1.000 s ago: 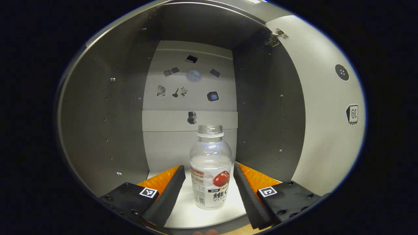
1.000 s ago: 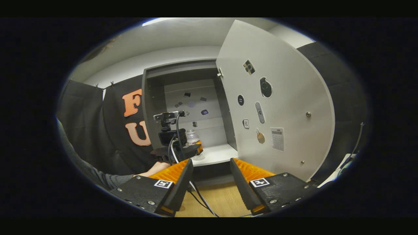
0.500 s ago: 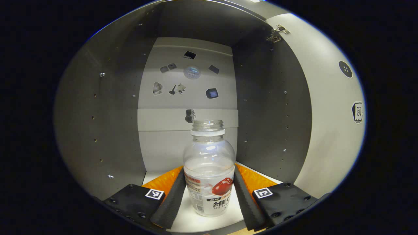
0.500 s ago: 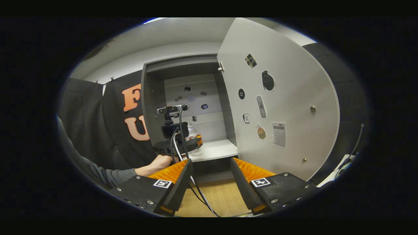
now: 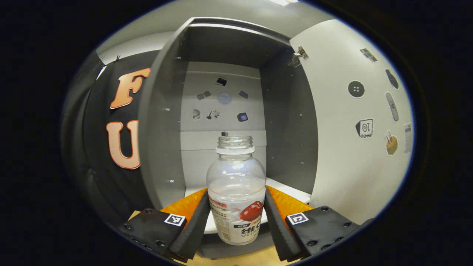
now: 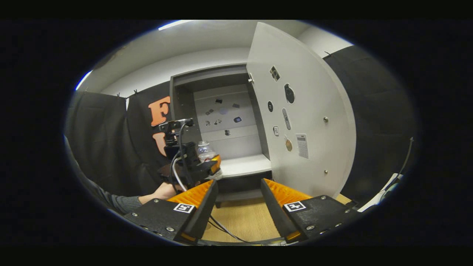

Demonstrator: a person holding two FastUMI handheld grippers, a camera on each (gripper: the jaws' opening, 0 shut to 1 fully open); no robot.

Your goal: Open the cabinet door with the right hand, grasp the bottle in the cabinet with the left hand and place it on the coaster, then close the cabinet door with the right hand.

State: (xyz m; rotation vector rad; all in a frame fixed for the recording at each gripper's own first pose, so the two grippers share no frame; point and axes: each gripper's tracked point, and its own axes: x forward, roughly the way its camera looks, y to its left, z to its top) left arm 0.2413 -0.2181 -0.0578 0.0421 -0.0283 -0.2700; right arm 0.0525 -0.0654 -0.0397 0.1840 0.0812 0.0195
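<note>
**Bottle pinched and clear of the cabinet shelf**

The cabinet (image 6: 221, 122) stands open against the dark booth wall, its door (image 6: 303, 111) swung wide to the right with small stickers on its inner face. Its white shelf (image 6: 244, 166) lies bare. Below it runs a wooden tabletop (image 6: 244, 221), with a loose cable trailing across. No coaster can be made out in either view.

The left gripper (image 5: 236, 218) pinches the bottle (image 5: 236, 192), both ribbed fingers pressing its labelled lower body from either side. The bottle stands upright, at the front edge of the shelf, and its base seems to hang over the edge rather than rest on it. In the right gripper view it sits just outside the cabinet mouth, carried by a hand (image 6: 164, 190) in a grey sleeve.

The bottle is clear plastic, uncapped and looks empty, so it is probably light and likely to give under a hard squeeze. The wide labelled belly is the sensible hold; the neck is narrow and smooth.

The right gripper (image 6: 238, 210) hovers over the tabletop, fingers spread, pinching nothing.
</note>
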